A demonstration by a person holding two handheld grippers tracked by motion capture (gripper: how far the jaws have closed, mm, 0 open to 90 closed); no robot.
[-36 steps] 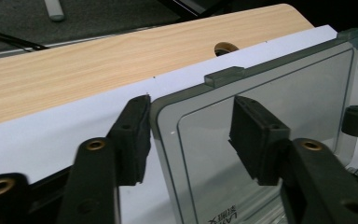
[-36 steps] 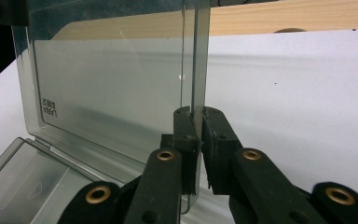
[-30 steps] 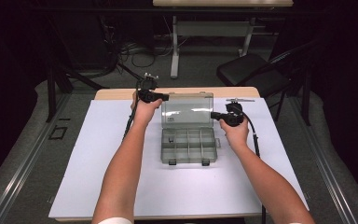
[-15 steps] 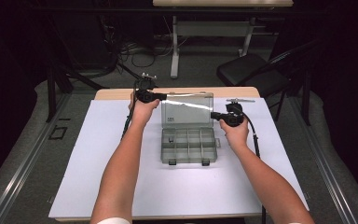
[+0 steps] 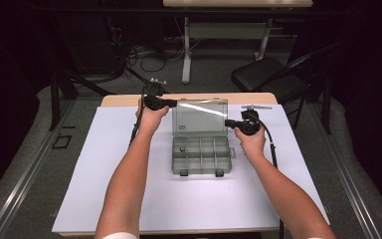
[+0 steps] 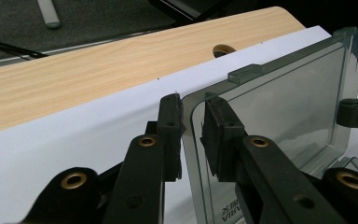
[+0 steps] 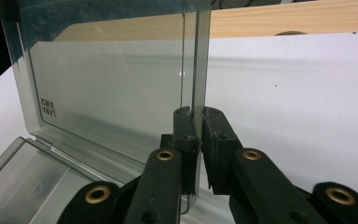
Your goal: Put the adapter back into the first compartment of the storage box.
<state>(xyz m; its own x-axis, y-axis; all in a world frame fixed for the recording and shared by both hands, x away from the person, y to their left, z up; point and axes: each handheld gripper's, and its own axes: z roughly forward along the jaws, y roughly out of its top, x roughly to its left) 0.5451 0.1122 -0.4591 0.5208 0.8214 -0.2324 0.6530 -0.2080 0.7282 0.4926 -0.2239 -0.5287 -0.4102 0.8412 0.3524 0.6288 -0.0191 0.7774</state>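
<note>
High view shows the clear lid (image 5: 199, 116) standing upright behind its compartment box (image 5: 201, 155) mid-worktop (image 5: 104, 189), long axis left-right, its left edge between the narrowly parted left hand-held gripper (image 5: 173, 103), its right edge clamped by the right hand-held gripper (image 5: 227, 123).

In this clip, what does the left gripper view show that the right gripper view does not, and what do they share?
The left gripper view alone shows the left gripper, its jaws straddling the lid edge with a gap on one side, plus the right gripper's jaw tip far off and a round hole in the wooden tabletop. The right gripper view alone shows the right gripper clamped on the lid's side edge, and part of the box's compartments. Both show the clear raised lid, the white sheet and the wooden strip.
</note>
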